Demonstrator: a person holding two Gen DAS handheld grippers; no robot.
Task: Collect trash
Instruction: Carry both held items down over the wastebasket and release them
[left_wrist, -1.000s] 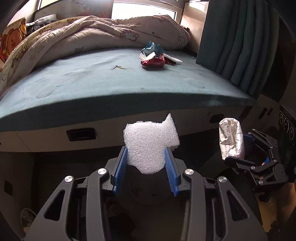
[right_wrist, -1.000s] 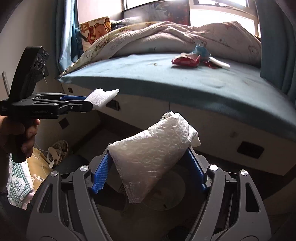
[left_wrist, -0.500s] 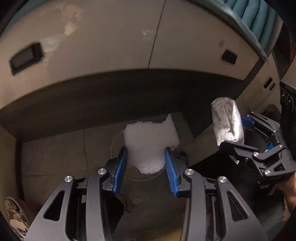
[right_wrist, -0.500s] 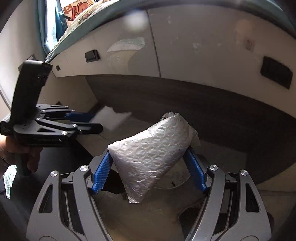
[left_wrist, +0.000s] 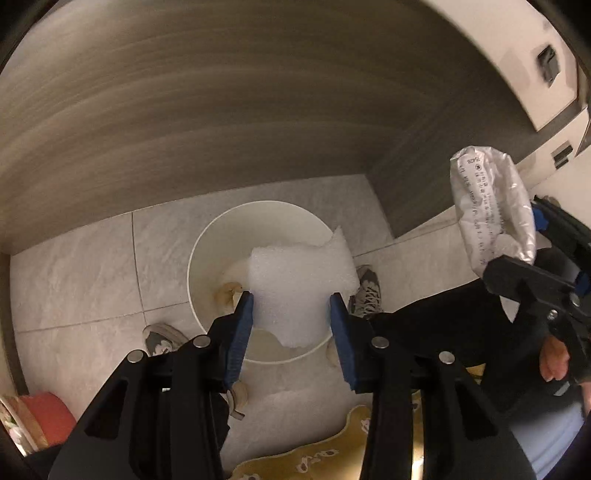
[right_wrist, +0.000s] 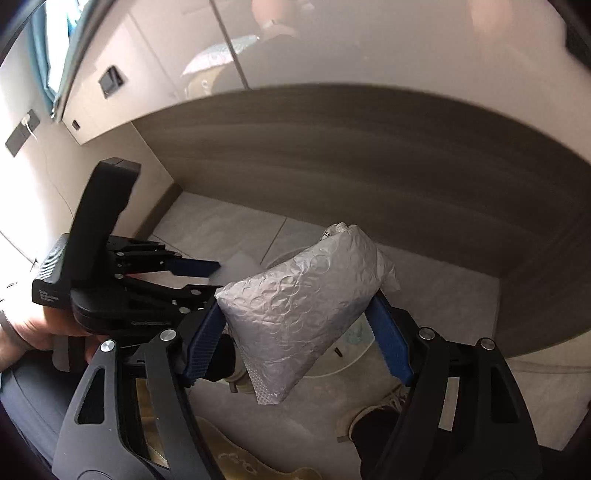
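Foam (left_wrist: 295, 291) hangs pinched between the blue pads of the left gripper (left_wrist: 291, 314), seen from the left wrist as it points steeply at the tiled floor (left_wrist: 74, 288). Directly beyond the fingertips sits a white bin (left_wrist: 207, 258), its round mouth open upward and the foam's upper half overlapping the bin's interior, so the drop appears to lie almost straight ahead along the fingers. The jaws stand partly open, about the width of the foam, and the pads touch both its sides. A pale scrap (left_wrist: 227, 291) already lies at the bin's bottom. To the right, apart from the bin's rim, the right gripper (left_wrist: 517, 258) carries a silver bubble mailer (left_wrist: 491, 210); a shoe (left_wrist: 364, 291) rests just beside the bin.

From the right wrist, the same silver bubble mailer (right_wrist: 303, 306) fills the span between that gripper's pads (right_wrist: 388, 332), held wide across its bulging middle, long axis slanting from lower left to upper right. The bin (right_wrist: 354, 354) shows only as a pale curve behind and below the mailer, ahead of the fingertips, so this load too looks nearly over the opening. The left gripper (right_wrist: 207, 267) reaches in from the left, with the foam (right_wrist: 240, 267) a blurred white patch at its tips. By my judgement the left load is the better centred for release.
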